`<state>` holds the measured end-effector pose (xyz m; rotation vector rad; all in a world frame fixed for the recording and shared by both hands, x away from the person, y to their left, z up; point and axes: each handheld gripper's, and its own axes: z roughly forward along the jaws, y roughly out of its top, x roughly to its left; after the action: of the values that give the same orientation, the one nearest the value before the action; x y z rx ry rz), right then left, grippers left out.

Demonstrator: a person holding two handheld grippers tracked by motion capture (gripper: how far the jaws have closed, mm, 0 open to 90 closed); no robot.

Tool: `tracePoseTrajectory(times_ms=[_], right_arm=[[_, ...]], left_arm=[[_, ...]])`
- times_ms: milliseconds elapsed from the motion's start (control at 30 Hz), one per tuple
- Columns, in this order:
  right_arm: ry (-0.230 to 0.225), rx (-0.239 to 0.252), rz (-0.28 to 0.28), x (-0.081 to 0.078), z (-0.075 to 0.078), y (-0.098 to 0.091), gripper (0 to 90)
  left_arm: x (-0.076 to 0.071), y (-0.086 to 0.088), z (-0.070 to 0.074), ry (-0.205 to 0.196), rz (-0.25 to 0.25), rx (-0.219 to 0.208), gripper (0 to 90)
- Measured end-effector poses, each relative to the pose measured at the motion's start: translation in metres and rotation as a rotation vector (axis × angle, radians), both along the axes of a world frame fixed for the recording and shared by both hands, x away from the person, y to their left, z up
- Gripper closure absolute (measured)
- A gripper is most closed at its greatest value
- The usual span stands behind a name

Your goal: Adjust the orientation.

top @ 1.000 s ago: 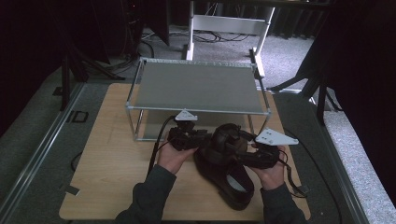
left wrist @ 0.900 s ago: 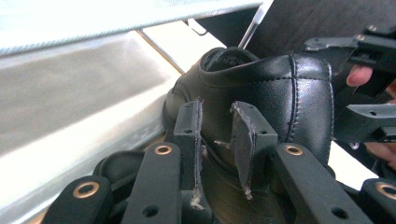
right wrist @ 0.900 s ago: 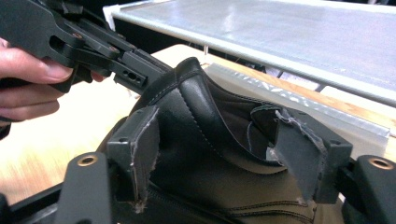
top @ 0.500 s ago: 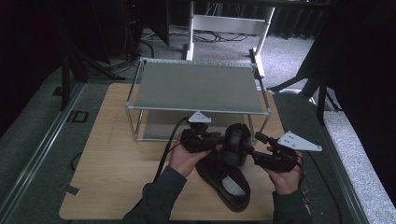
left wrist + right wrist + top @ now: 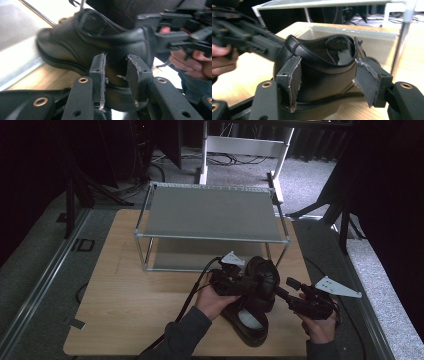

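A black leather shoe (image 5: 263, 279) is held tilted above a second black shoe (image 5: 248, 321) that lies on the wooden table (image 5: 125, 300). My left gripper (image 5: 239, 285) reaches it from the left. Its jaws have just been opening, and the shoe's side wall (image 5: 116, 72) stands between the pads (image 5: 98, 75) with a little slack. My right gripper (image 5: 295, 296) comes from the right. Its jaws have just been closing, and its pads (image 5: 295, 77) sit against both sides of the heel (image 5: 324, 82).
A two-tier metal rack (image 5: 210, 212) stands at the back of the table, its right front post (image 5: 286, 251) close behind the raised shoe. Cables trail from both grippers toward the person. The table's right edge is near the right hand.
Both hands and the raised shoe have shifted right and a little toward the person. The right gripper now sits lower, at the shoe's heel.
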<state>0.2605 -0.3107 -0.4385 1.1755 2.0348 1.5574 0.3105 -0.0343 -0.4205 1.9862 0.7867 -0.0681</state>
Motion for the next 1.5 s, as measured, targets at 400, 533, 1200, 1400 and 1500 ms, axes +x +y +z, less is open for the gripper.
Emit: tracePoseTrajectory(times_ms=[400, 533, 1200, 1400, 1500], right_arm=[[0.032, -0.013, -0.077, 0.033, 0.024, 0.000, 42.9], [0.117, -0.089, -0.072, 0.053, 0.019, 0.013, 42.2], [0.349, -0.234, -0.157, 0.108, 0.003, 0.011, 61.0], [0.345, -0.262, -0.152, 0.106, 0.006, 0.007, 67.1], [0.343, -0.270, -0.150, 0.108, 0.009, 0.002, 74.8]], left_arm=[[0.001, -0.006, -0.006, 0.007, -0.012, 0.012, 62.6], [0.001, -0.005, -0.007, 0.002, -0.010, 0.010, 62.0], [0.011, 0.031, -0.012, 0.013, 0.088, 0.004, 61.1], [0.013, 0.050, -0.018, 0.026, 0.125, 0.015, 60.9], [0.014, 0.056, -0.020, 0.032, 0.141, 0.012, 60.8]])
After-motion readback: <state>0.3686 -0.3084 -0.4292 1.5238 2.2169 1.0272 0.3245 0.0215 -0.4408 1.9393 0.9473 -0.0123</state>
